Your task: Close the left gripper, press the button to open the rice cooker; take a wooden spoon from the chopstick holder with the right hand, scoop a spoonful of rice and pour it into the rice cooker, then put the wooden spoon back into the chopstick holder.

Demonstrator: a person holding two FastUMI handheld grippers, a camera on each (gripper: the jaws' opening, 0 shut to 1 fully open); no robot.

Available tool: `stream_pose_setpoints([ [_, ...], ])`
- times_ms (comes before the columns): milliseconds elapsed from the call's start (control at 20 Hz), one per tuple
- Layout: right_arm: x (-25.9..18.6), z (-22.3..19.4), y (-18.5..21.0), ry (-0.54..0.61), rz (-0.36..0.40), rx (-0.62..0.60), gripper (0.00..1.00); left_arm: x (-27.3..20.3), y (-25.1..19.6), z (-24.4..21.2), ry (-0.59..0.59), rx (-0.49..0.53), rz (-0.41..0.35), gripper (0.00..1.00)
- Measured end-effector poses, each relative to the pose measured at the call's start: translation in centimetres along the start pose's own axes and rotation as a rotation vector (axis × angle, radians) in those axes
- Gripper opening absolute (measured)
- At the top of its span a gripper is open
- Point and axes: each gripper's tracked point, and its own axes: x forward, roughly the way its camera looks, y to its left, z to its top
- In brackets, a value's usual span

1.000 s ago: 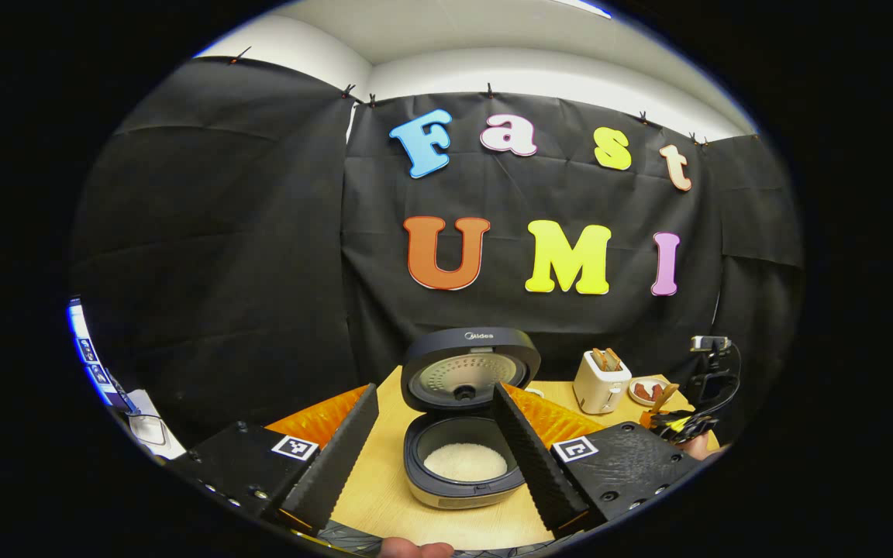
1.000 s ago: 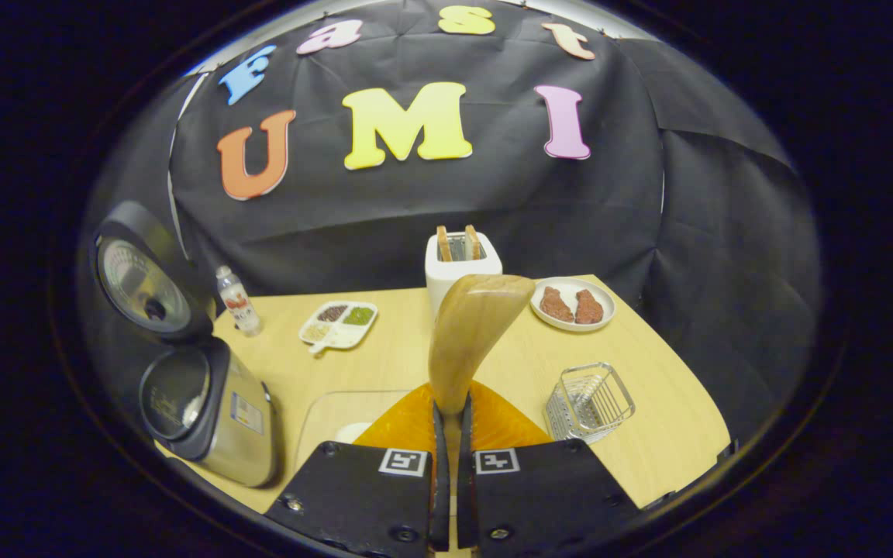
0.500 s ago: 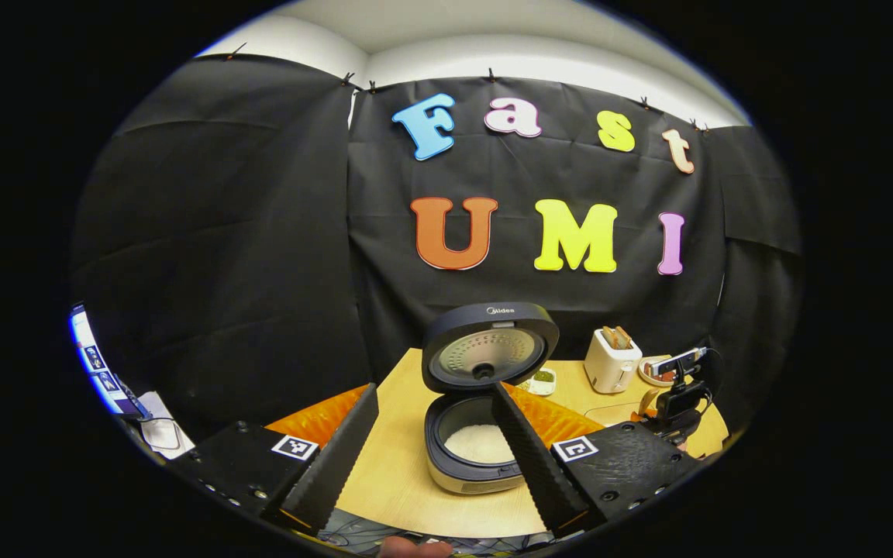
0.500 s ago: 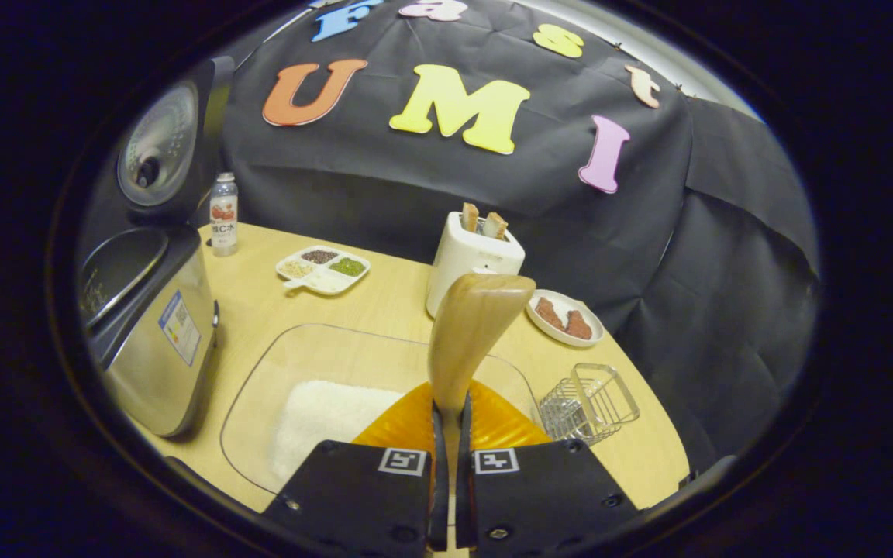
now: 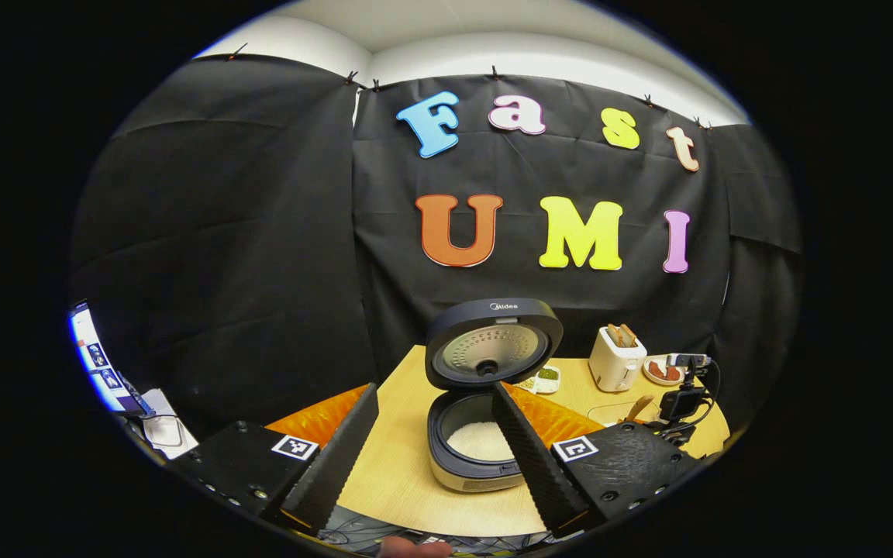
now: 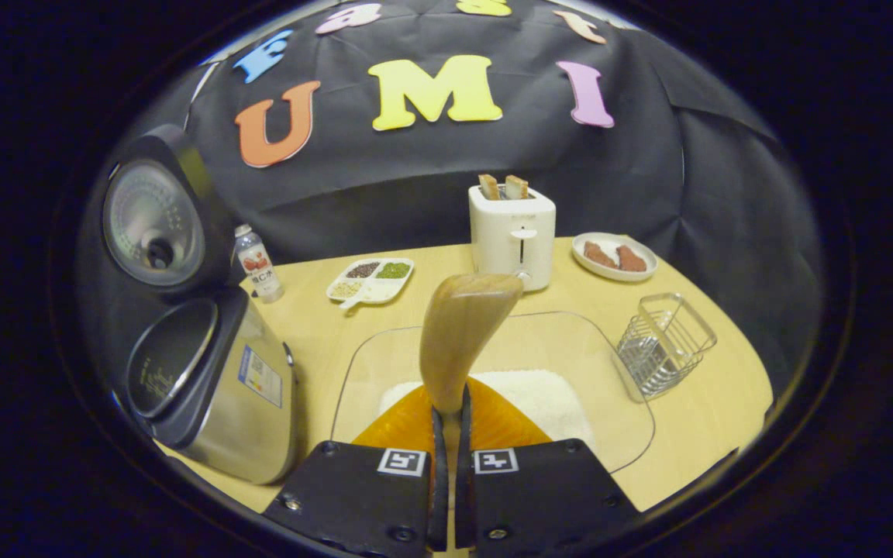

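Between the right hand-held gripper's (image 6: 447, 403) fingers stands the wooden spoon (image 6: 458, 335).

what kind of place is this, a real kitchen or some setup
Most likely a staged recording booth, not a real kitchen: black cloth hangs as walls around one wooden table, which holds kitchen props such as an open rice cooker and a toaster.

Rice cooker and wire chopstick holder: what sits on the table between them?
In the right gripper view, a clear tray of rice lies between the rice cooker and the chopstick holder, with the wooden spoon above it.
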Motion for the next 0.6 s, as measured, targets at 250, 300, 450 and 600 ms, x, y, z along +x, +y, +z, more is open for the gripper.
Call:
stream_pose_setpoints([
  [250,-0.3,0.2,0.7,0.08,0.114,0.27,0.09,-0.2,-0.2,0.1,0.0,-0.018,0.01,0.95],
  [300,-0.3,0.4,0.5,0.089,0.13,0.315,0.09,-0.2,-0.4,0.1,-0.001,-0.022,0.01,0.95],
  [450,-0.2,1.1,-0.8,0.097,0.157,0.39,0.09,-0.2,-1.6,0.4,-0.003,-0.024,0.006,0.95],
  [600,-0.5,2.5,-2.3,0.089,0.177,0.433,0.09,-0.2,-3.1,0.8,-0.007,-0.033,0.002,0.95],
])
